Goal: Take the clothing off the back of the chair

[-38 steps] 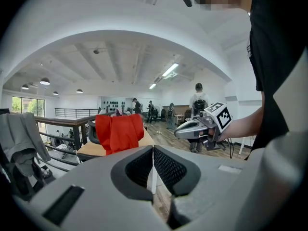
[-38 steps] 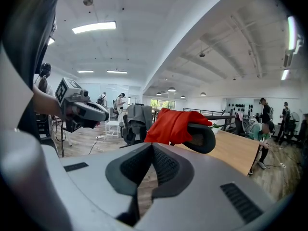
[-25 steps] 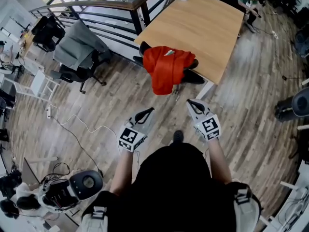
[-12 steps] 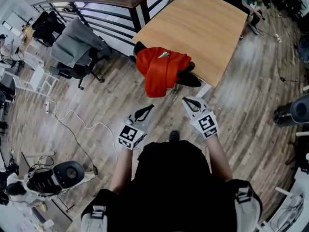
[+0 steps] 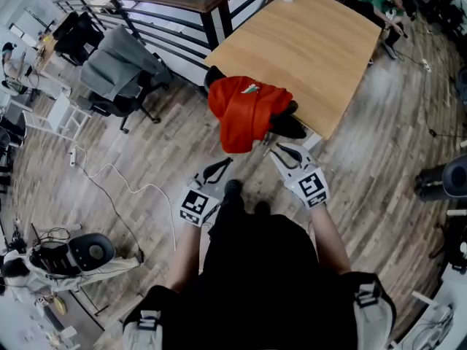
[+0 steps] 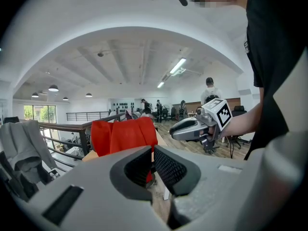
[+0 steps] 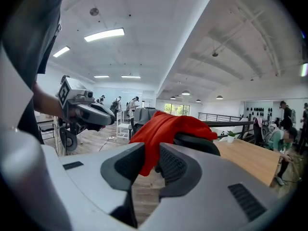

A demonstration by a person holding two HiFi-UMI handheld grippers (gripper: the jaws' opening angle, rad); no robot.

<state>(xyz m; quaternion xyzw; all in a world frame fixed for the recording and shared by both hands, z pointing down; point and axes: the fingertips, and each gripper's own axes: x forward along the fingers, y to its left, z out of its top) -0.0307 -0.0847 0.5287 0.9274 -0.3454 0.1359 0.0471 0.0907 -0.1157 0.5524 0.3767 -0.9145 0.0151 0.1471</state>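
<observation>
Looks like the reach-in step is being done here. The red clothing (image 5: 244, 114) is being left draped over the back of the black chair (image 5: 290, 127), tucked against the wooden table (image 5: 306, 42), and isn't being touched yet. The left gripper (image 5: 221, 169) is being held closed on nothing. The right gripper (image 5: 278, 151) is being opened, with nothing between its jaws. Next, I'd guess, a fold near the top is needing to be clamped and lifted clear.

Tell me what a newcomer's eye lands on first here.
The bright red garment draped over the black chair at the near edge of the wooden table stands out first. Just short of it hover two grippers: the left gripper shut, the right gripper with jaws opening, nothing between them. A grey garment covers a second chair by the railing, upper left.
</observation>
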